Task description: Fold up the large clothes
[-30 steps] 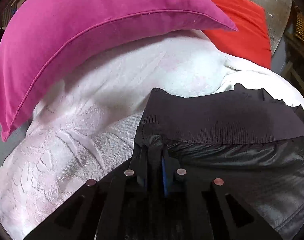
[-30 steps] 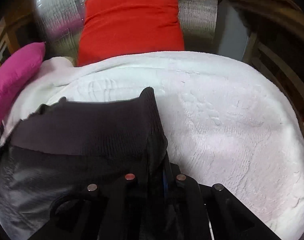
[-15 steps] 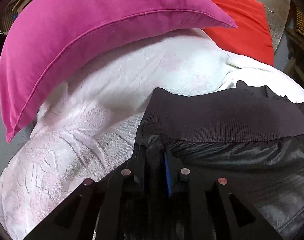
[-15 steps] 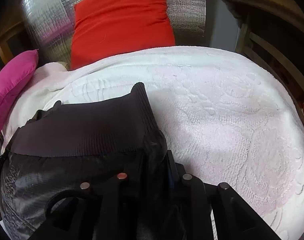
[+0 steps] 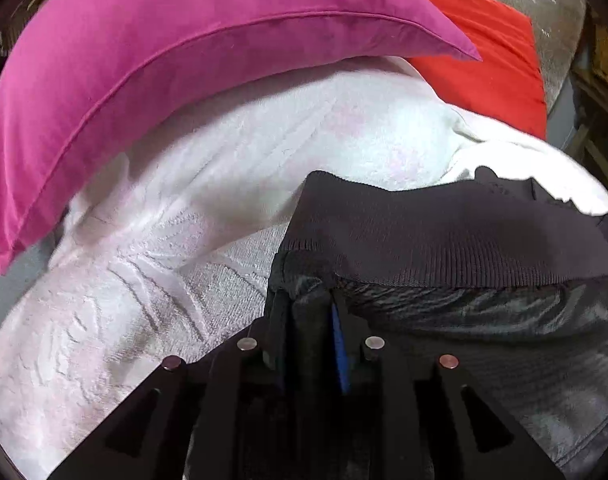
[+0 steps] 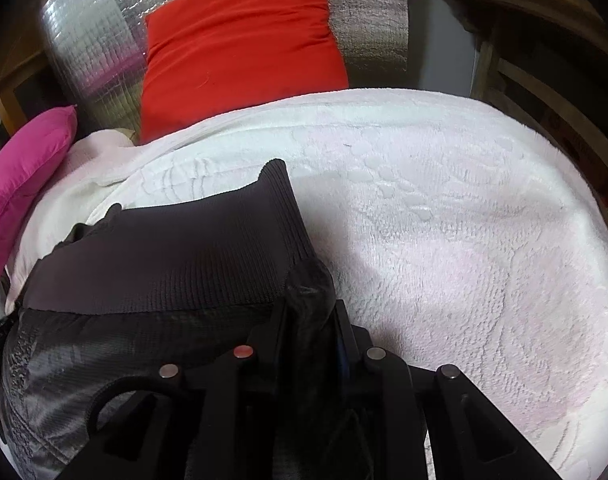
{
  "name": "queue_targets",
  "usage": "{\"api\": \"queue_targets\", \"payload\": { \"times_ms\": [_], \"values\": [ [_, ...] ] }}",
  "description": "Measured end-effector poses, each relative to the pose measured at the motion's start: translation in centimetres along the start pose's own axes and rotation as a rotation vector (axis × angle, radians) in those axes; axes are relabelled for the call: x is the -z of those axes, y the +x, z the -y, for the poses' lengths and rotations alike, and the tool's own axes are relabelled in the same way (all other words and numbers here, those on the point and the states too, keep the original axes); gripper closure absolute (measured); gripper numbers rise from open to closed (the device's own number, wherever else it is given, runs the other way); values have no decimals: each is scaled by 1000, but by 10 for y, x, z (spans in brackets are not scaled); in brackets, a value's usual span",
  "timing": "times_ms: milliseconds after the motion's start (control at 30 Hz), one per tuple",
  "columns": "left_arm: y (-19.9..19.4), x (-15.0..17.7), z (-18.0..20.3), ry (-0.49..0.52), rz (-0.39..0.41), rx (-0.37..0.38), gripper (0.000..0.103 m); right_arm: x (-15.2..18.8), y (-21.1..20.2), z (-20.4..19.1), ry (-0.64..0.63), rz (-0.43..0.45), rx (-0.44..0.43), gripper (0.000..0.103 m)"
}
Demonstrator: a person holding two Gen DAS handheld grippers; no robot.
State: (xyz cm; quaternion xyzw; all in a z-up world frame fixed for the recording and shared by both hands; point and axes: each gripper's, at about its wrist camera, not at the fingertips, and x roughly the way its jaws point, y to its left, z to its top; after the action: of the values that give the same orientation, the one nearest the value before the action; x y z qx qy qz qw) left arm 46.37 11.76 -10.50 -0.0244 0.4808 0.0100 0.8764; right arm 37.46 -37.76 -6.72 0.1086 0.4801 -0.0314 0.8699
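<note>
A magenta pillow (image 5: pixel 184 72) crowds ten o'clock and a red cushion (image 6: pixel 240 44) twelve, on the white blanket (image 6: pixel 464 220). The black jacket (image 5: pixel 484 320) runs three-to-nine — ribbed hem (image 5: pixel 444 236) toward twelve. The left gripper (image 5: pixel 306 308), jaws opening, and the right gripper (image 6: pixel 308 312), jaws narrow, have its corners between them — apparently still pinched.

Soft indoor light; the fluffy white embossed blanket (image 5: pixel 232 184) blows out at right, silver quilted foil panel (image 6: pixel 88 40) glints, fisheye corners black.

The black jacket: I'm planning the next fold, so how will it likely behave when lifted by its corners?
The black jacket will probably sag between the left gripper and right gripper, since its fabric already bunches limply between their fingers. Its shiny shell looks slippery and may slide out, especially as the left jaws are opening. The ribbed hem likely offers a surer hold.
</note>
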Motion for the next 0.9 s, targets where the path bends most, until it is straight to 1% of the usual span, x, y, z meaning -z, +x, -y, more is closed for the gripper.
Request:
{"api": "queue_targets", "payload": {
  "times_ms": [67, 100, 133, 167, 200, 233, 267, 300, 333, 367, 400, 433, 500, 567, 600, 667, 767, 900],
  "values": [
    [2, -1, -2, -8, -3, -6, 73, -1, 1, 1, 4, -8, -2, 80],
    [0, -2, -1, -5, -7, -36, 61, -2, -1, 1, 6, -10, -5, 79],
    [-5, -3, -3, -18, -17, -66, 45, -4, -5, 2, 9, -22, -7, 71],
    [-11, -4, -7, -42, -16, -66, 42, -7, -17, 4, 23, -20, 5, 52],
    [-23, -5, -16, -93, -5, -33, 42, -9, -33, 7, 44, 7, 2, 45],
    [-42, -5, -29, -171, 28, 20, 41, -10, -48, 10, 55, 45, -18, 38],
    [-54, -5, -38, -213, 54, 40, 40, -11, -72, 13, 58, 102, -39, 32],
    [-70, -3, -48, -249, 86, 43, 34, -10, -86, 15, 54, 129, -35, 29],
    [-88, 2, -59, -272, 127, 28, 27, -6, -104, 19, 49, 157, -26, 24],
    [-98, 6, -65, -275, 152, 17, 25, -2, -116, 22, 44, 170, -32, 21],
    [-107, 12, -72, -269, 173, 9, 23, 4, -126, 27, 37, 167, -50, 21],
    [-112, 19, -78, -259, 177, 12, 23, 12, -133, 35, 38, 152, -71, 21],
    [-114, 36, -92, -242, 138, 64, 23, 31, -136, 53, 73, 116, -123, 21],
    [-110, 57, -99, -226, 88, 122, 23, 54, -124, 73, 128, 31, -189, 21],
    [-108, 66, -101, -224, 71, 146, 23, 61, -119, 77, 143, 8, -206, 21],
    [-103, 82, -100, -217, 39, 193, 23, 78, -106, 82, 170, -36, -267, 21],
    [-96, 88, -94, -197, 14, 264, 23, 81, -91, 74, 170, -55, -333, 21],
    [-94, 81, -85, -183, 23, 377, 22, 76, -71, 61, 166, -92, -389, 21]
  ]
}}
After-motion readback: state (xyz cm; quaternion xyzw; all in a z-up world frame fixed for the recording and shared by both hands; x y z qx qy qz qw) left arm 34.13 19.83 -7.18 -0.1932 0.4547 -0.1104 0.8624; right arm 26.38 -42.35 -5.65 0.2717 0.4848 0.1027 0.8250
